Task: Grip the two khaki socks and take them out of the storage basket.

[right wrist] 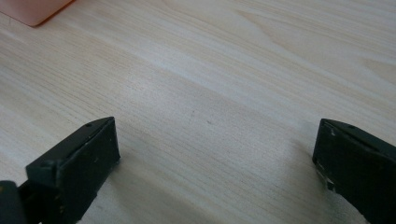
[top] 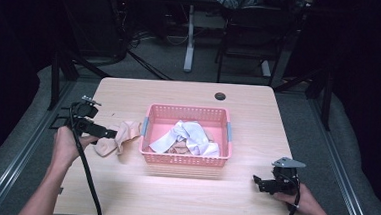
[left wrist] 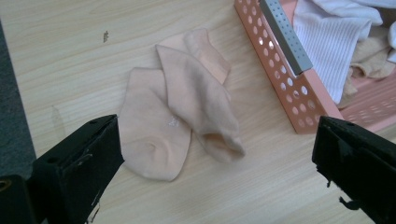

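So the peach sock (left wrist: 180,109) is lying loose on the table (top: 173,191), crumpled and folded over itself, just off the left wall of the pink basket (top: 185,160) and closer to the table's left edge than to the middle. It touches the wood, and from the left gripper view it sits just beside the basket wall without quite touching it.

The left gripper (top: 108,132) hangs over the sock near the left edge, jaws spread wide apart with nothing pinched between them. In its own view the sock sits flat on the table below the gap, clear of both jaws. The person's left hand (top: 66,145) holds the gripper from the near side.

The basket sits about mid-table, and inside it there's a white ribbed cloth (top: 189,136) draped over some more peach fabric (top: 180,148), all in a heap.

The right gripper (top: 259,184) is way over by the table's near right corner, well apart from everything, jaws wide open too and just bare wood between them. A corner of the basket peeks in at the top left of its view.
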